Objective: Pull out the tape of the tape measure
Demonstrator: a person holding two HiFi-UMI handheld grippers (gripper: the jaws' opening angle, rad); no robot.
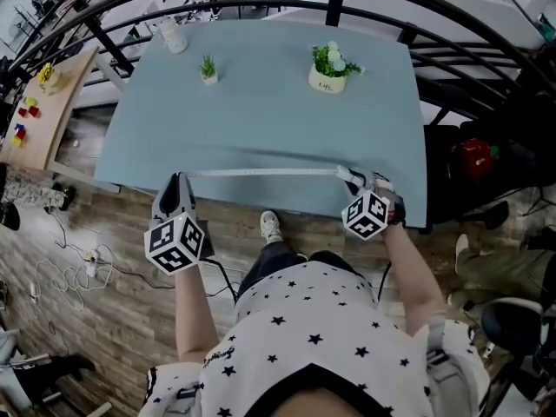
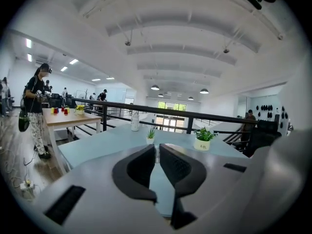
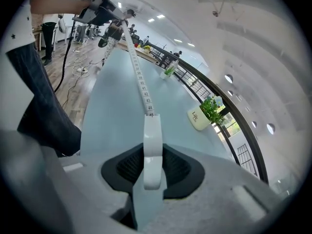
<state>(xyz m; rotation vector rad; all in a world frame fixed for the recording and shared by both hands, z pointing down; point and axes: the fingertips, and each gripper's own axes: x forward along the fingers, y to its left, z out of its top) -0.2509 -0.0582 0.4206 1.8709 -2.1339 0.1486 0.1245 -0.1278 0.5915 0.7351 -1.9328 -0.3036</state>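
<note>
Tape (image 1: pixel 261 172): drawn out of its case. It runs as a straight pale strip from left to right over the near part of the table (image 1: pixel 261 102). Numerals in the forties can be read close to the case in the right gripper view.

Tape measure case (image 3: pixel 152 152): white, at the near right of the table. It stands on edge between the jaws of the right gripper (image 1: pixel 352 179). Both dark pads press on its flat sides, and the case holds the jaws fairly wide.

Left gripper (image 1: pixel 180 179): at the near left of the table. Its jaws are almost together, clamped on the free end of the tape. Only a thin sliver shows between the pads in the left gripper view.

The two grippers are well apart, with the tape spanning the gap.

Farther out on the table:
- small green plant (image 1: pixel 208 69), far, left of centre
- white pot with white flowers (image 1: pixel 328 72), to the right of the plant
- pale jar (image 1: pixel 172 35), at the far left corner

Black railing (image 1: pixel 334 7) runs beyond the far edge. Wooden side table (image 1: pixel 39 115) with coloured blocks stands off to the left.
</note>
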